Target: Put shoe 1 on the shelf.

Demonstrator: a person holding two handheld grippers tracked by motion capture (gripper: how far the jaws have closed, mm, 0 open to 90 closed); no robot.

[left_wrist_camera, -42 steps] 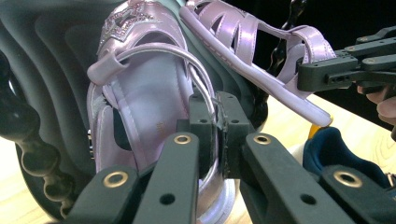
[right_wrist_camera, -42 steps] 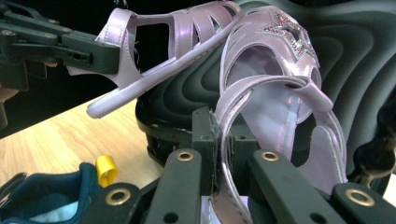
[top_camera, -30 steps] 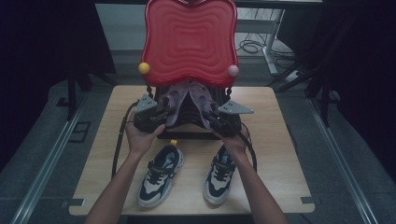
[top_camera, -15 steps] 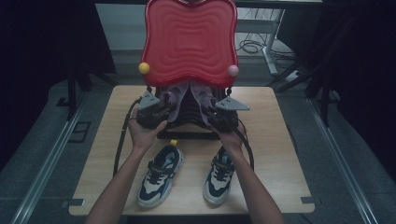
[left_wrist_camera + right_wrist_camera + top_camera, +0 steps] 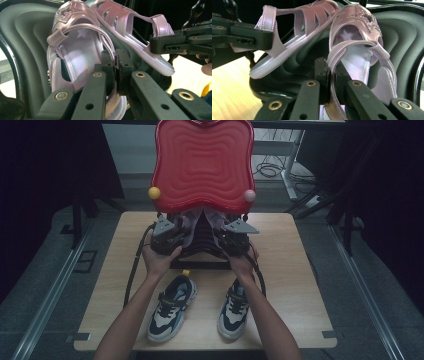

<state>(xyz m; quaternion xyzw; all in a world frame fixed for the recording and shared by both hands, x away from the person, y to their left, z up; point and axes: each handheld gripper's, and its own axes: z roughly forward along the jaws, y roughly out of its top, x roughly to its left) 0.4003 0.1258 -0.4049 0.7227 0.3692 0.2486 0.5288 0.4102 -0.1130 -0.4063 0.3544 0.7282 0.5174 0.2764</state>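
Two lilac sandals lie in a black moulded case under an upright red wavy lid (image 5: 202, 165). My left gripper (image 5: 172, 240) (image 5: 115, 57) is shut on the ankle strap of the left sandal (image 5: 75, 50) (image 5: 187, 222), which has a glittery star on its toe. My right gripper (image 5: 230, 240) (image 5: 327, 67) is shut on the strap of the right sandal (image 5: 357, 47) (image 5: 215, 220). In each gripper view the other sandal (image 5: 140, 27) (image 5: 297, 22) hangs farther off, its heel strap in the other gripper's black jaws.
The black case shell (image 5: 27, 37) (image 5: 404, 37) curves closely round the sandals. A pair of blue-and-white sneakers (image 5: 172, 307) (image 5: 234, 307) stands on the wooden table (image 5: 295, 270) near its front edge. A yellow ball (image 5: 154, 193) and a pink ball (image 5: 249, 196) sit at the lid's lower corners.
Both grippers have edged inward and a little farther toward the case. Each stays shut on its sandal strap.
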